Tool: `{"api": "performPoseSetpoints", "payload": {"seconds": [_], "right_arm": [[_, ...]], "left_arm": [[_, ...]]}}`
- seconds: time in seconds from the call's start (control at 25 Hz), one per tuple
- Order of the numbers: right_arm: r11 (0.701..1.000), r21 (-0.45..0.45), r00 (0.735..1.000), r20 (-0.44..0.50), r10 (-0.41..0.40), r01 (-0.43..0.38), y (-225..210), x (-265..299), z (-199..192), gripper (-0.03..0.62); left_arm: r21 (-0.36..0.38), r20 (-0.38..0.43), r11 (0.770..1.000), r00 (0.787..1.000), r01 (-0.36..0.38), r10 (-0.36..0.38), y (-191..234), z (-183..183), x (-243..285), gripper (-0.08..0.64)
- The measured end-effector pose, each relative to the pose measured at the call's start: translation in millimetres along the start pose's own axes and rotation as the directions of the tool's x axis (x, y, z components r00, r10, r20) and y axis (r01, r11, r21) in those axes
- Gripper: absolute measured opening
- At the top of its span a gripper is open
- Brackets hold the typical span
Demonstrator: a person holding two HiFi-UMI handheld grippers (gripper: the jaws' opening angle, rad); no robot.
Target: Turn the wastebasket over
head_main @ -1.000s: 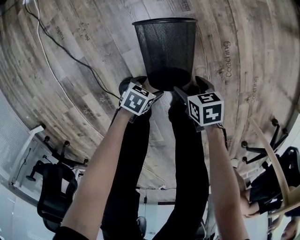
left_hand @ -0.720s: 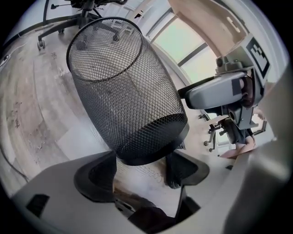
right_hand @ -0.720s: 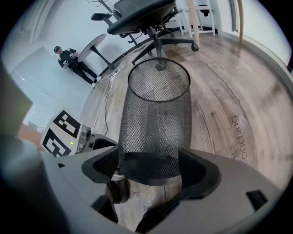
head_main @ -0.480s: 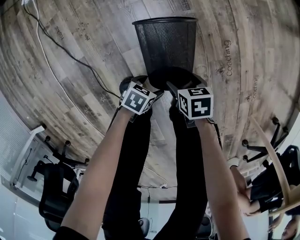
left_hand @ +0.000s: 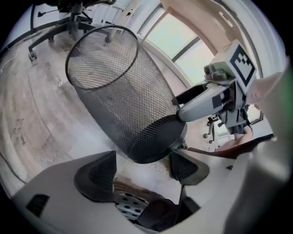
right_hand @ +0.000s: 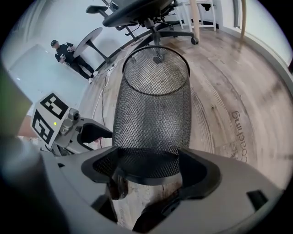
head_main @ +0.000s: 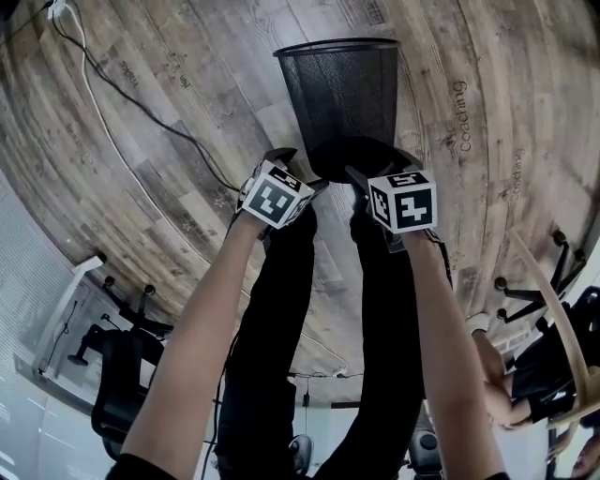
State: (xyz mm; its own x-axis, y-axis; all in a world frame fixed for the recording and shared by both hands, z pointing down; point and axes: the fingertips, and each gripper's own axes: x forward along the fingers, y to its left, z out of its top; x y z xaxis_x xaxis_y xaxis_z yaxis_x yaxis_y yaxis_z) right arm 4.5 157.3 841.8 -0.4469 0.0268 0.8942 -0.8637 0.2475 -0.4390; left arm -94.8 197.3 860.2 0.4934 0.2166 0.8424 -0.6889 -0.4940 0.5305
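A black wire-mesh wastebasket (head_main: 342,94) lies tipped on the wooden floor, its open rim pointing away from me and its closed base towards my feet. My left gripper (head_main: 300,169) is open at the left of the base. In the left gripper view the basket (left_hand: 119,91) hangs just past my open left gripper (left_hand: 143,162), and a finger of the right gripper (left_hand: 183,107) touches the base from the right. My right gripper (head_main: 370,169) is open too. In the right gripper view its jaws (right_hand: 149,169) straddle the lower edge of the basket (right_hand: 153,105).
A white cable (head_main: 122,103) runs across the floor at the left. Office chairs stand at the lower left (head_main: 122,375) and right (head_main: 534,291), and another chair (right_hand: 146,13) is beyond the basket's rim. A person (right_hand: 68,55) stands far off. The floor bears the print "Coaching" (head_main: 457,117).
My right gripper has moved left and in against the basket's base. The basket has shifted a little to the right. The left gripper has barely moved.
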Motion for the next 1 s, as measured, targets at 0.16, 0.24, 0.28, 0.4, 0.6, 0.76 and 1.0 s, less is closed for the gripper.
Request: {"api": "performPoseSetpoints", "payload": {"seconds": [0.16, 0.24, 0.28, 0.4, 0.6, 0.76, 1.0], "right_arm": [[1.000, 0.003, 1.000, -0.029, 0.005, -0.005, -1.9, 0.7, -1.6, 0.387], [1.000, 0.001, 0.999, -0.043, 0.001, -0.001, 0.1, 2.0, -2.0, 0.387], [1.000, -0.001, 0.999, -0.047, -0.002, 0.001, 1.4, 2.8, -1.9, 0.387], [1.000, -0.005, 0.999, -0.052, -0.010, 0.010, 2.5, 3.6, -1.9, 0.390], [1.000, -0.006, 0.998, -0.058, -0.015, 0.014, 5.7, 5.2, -0.4, 0.391], [1.000, -0.005, 0.997, -0.072, -0.030, 0.030, 7.5, 5.9, -0.9, 0.393], [0.999, -0.011, 0.996, -0.077, -0.039, 0.038, 10.4, 6.3, 0.0, 0.393]], "left_arm": [[-0.040, 0.043, 0.999, 0.999, -0.027, 0.029, 21.2, 17.0, -25.1, 0.393], [-0.011, 0.055, 0.999, 0.998, -0.042, 0.043, 33.5, 30.6, -40.8, 0.393], [0.018, 0.060, 0.998, 0.997, -0.052, 0.051, 40.5, 39.9, -49.0, 0.392], [0.114, 0.083, 0.990, 0.994, -0.080, 0.071, 61.6, 77.2, -70.4, 0.393], [0.265, 0.118, 0.958, 0.990, -0.107, 0.078, 86.5, 141.2, -98.5, 0.393], [0.391, 0.121, 0.915, 0.991, -0.102, 0.059, 78.6, 179.6, -105.7, 0.393], [0.483, 0.108, 0.873, 0.994, -0.071, 0.021, 59.4, 205.9, -100.9, 0.391]]}}
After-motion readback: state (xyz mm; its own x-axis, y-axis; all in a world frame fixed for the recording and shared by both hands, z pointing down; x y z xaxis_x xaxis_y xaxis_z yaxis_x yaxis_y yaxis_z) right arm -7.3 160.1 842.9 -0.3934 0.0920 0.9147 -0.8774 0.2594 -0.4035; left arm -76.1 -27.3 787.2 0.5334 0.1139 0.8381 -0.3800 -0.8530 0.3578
